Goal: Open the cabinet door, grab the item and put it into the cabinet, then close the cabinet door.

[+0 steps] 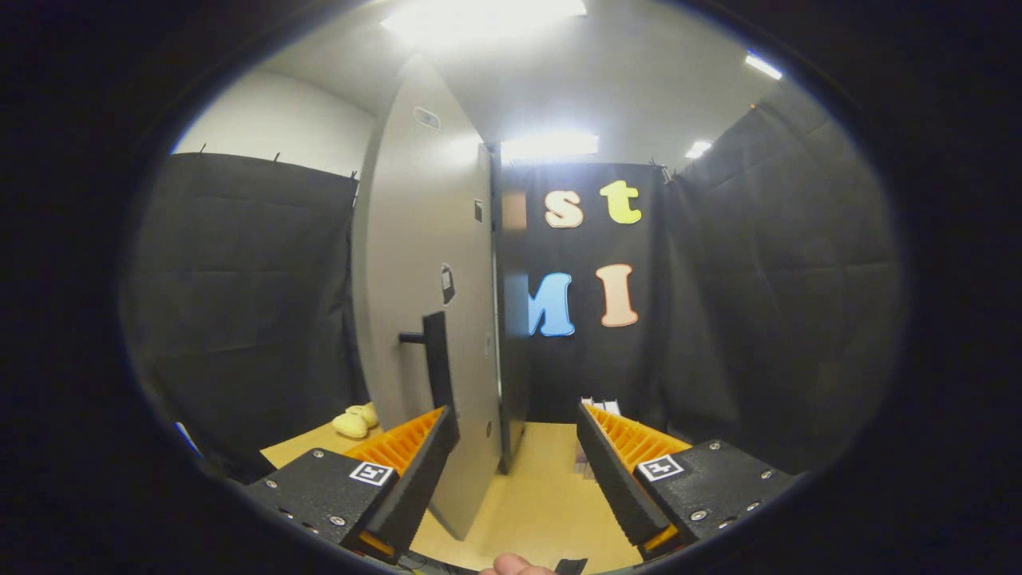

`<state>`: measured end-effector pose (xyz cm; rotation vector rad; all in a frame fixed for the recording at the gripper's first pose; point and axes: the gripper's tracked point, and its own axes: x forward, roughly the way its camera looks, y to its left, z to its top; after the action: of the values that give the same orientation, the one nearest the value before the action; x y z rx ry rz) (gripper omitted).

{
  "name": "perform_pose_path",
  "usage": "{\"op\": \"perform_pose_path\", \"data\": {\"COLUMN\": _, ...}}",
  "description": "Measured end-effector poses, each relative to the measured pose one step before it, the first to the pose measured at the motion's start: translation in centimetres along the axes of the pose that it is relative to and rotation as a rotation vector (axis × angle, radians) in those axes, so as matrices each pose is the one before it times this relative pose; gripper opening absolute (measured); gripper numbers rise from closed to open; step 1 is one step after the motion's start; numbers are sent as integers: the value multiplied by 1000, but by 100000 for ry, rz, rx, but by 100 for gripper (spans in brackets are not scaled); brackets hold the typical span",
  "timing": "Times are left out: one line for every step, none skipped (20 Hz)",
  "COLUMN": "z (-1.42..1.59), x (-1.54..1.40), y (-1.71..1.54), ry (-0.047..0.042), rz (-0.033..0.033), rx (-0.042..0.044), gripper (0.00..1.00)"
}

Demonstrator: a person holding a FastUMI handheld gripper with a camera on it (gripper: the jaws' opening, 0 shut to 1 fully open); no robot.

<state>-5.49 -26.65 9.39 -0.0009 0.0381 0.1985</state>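
In the gripper view, the cabinet door [423, 263] stands swung out toward the camera, a tall, plain grey panel seen nearly edge-on, rising from the tabletop [543, 511] to near the ceiling lights. One dark bar handle [435, 359] juts from its face on a short stub, low on the panel, and a few small marks or stickers dot the surface above it. Behind the door's far edge runs the dark front edge of the cabinet [511, 319] body; its inside cannot be made out from this angle.

The gripper [517, 447] has its two fingers spread wide apart with nothing between them but bare tabletop and the door's lower corner. The left finger sits just in front of the door, below the handle, and it is unclear whether it touches the panel.

One small pale yellow item [357, 421], soft-looking and lumpy, lies on the tabletop to the left of the door, beyond the left finger. One small pale boxy object [600, 406] peeks above the right finger tip, too hidden to identify. A fingertip of the person's hand [515, 566] shows beneath the gripper.
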Motion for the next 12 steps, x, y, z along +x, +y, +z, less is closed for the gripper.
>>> {"op": "perform_pose_path", "data": {"z": -276, "x": 862, "y": -607, "ry": 931, "rz": -3223, "rx": 1961, "gripper": 95}}
{"op": "perform_pose_path", "data": {"z": -711, "x": 776, "y": -402, "ry": 2352, "rz": -3132, "rx": 1335, "gripper": 95}}
{"op": "perform_pose_path", "data": {"z": -591, "x": 147, "y": -209, "ry": 2341, "rz": -2588, "rx": 722, "gripper": 95}}
{"op": "perform_pose_path", "data": {"z": -225, "x": 379, "y": 59, "ry": 1640, "rz": -1737, "rx": 1653, "gripper": 95}}
{"op": "perform_pose_path", "data": {"z": -105, "x": 715, "y": 935, "ry": 1038, "rz": 1072, "rx": 2427, "gripper": 95}}
{"op": "perform_pose_path", "data": {"z": -116, "x": 811, "y": 997, "ry": 556, "rz": 968, "rx": 2057, "gripper": 95}}
{"op": "perform_pose_path", "data": {"z": -123, "x": 680, "y": 655, "ry": 271, "rz": 1048, "rx": 1187, "gripper": 95}}
{"op": "perform_pose_path", "data": {"z": -19, "x": -194, "y": 141, "ry": -233, "rz": -424, "rx": -546, "gripper": 95}}
{"op": "perform_pose_path", "data": {"z": 216, "x": -20, "y": 290, "ry": -969, "rz": -57, "rx": -2007, "gripper": 94}}
{"op": "perform_pose_path", "data": {"z": -255, "x": -315, "y": 5, "ry": 79, "rz": -331, "rx": -2044, "gripper": 94}}
{"op": "perform_pose_path", "data": {"z": -262, "x": -279, "y": 139, "ry": 243, "rz": -324, "rx": -414, "gripper": 94}}
{"op": "perform_pose_path", "data": {"z": -342, "x": -178, "y": 211, "ry": 274, "rz": -460, "rx": 351, "gripper": 94}}
